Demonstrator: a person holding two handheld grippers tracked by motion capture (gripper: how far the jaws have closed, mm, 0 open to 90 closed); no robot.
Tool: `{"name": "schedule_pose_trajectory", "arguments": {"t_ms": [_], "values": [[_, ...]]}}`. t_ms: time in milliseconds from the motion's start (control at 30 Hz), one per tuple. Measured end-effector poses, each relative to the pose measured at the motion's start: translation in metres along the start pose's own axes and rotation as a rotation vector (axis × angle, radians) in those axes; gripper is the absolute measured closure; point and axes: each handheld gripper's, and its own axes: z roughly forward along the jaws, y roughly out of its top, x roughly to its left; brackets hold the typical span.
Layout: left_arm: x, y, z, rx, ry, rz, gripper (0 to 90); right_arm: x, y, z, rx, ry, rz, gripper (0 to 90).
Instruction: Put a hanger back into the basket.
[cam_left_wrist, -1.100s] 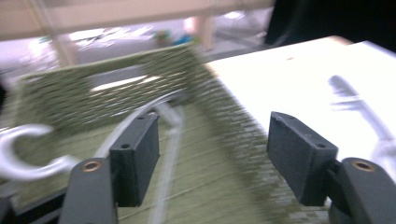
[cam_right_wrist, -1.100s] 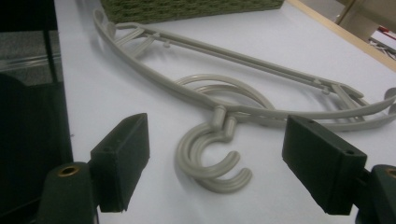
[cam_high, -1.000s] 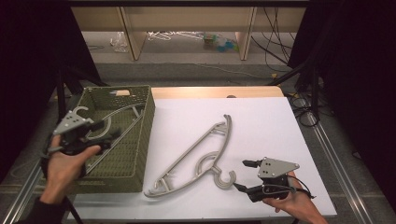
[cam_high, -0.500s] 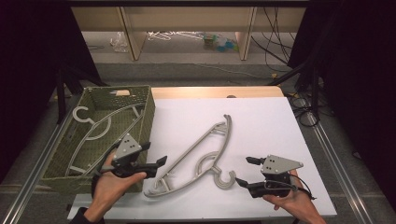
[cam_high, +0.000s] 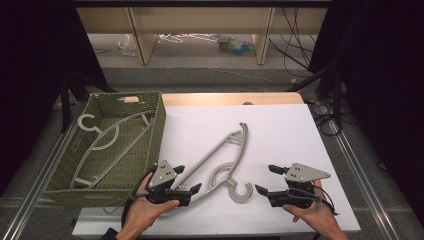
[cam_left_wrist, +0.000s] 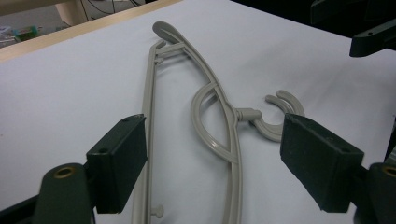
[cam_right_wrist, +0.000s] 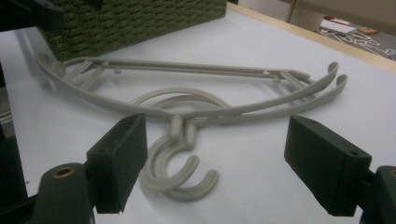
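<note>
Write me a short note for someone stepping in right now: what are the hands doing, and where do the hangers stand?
Left gripper: jaws have just been opening, nothing between them, beside the hangers on the table.
Right gripper: open, empty, near their hooks.
Done: one hanger in the basket, inside the green basket.
Left: two stacked hangers lie on the white table, probably bound for the basket.

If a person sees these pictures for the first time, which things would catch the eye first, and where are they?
First the grey hangers, lying stacked and slanted in the middle of the white table, hooks toward the person. Next, the green woven basket at the table's left edge, with another hanger inside. Then the two open grippers near the front edge: the left gripper at the hangers' lower end, the right gripper beside the hooks.
</note>
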Motion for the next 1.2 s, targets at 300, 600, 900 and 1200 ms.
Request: {"name": "schedule_pose_trajectory", "arguments": {"t_ms": [300,600,900,1200], "values": [[-0.001,-0.009,0.005,0.007,-0.014,0.019,21.2,-0.004,-0.001,-0.005,-0.019,-0.039,0.038,21.3],[-0.006,-0.011,0.009,0.044,-0.036,0.029,20.3,-0.004,-0.002,-0.004,-0.026,-0.027,0.031,21.3],[-0.016,-0.012,0.019,0.095,-0.063,0.059,20.3,-0.004,-0.002,-0.002,-0.019,-0.029,0.028,21.5],[-0.022,-0.006,0.039,0.201,-0.059,0.115,27.2,-0.003,-0.001,-0.002,-0.01,-0.03,0.025,21.7]]}}
